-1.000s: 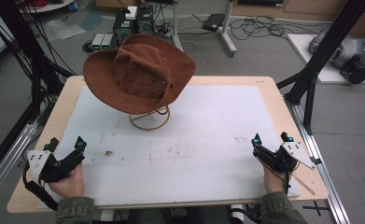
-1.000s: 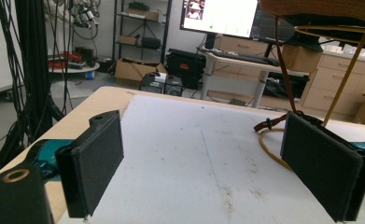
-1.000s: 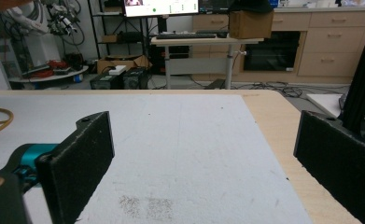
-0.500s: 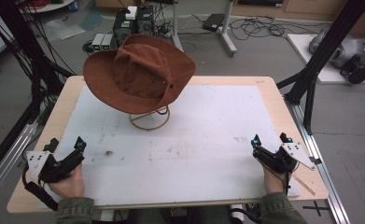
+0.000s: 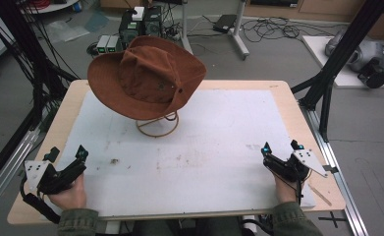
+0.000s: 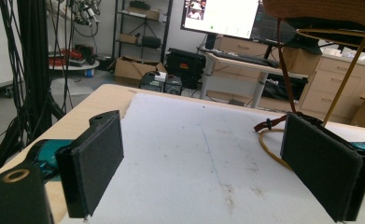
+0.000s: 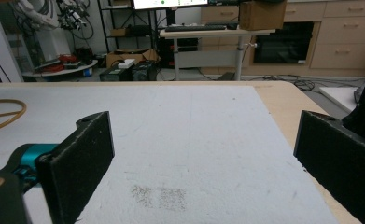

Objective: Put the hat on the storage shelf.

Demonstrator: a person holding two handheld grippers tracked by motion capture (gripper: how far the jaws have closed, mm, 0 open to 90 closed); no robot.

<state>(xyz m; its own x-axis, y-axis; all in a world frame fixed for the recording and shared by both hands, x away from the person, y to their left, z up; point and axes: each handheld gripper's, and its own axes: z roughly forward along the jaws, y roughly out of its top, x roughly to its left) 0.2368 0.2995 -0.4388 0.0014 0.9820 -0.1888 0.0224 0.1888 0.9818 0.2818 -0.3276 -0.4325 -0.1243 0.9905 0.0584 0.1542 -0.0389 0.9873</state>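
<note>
A brown hat (image 5: 148, 76) sits on a wire stand (image 5: 157, 125) at the far left of the tabletop (image 5: 204, 147). Left gripper (image 5: 66, 158) and right gripper (image 5: 281, 148) rest near the front corners, fingers spread, holding nothing, with bare white mat (image 5: 219, 123) between them and the hat.

No text, label, brand, number or sign can be read anywhere in these pictures. In the left gripper view a lit monitor (image 6: 220, 16) stands behind the table, and its screen has small pictures and lines, but they are too small and blurred to read. The hat (image 5: 148, 76) carries no visible writing.
</note>
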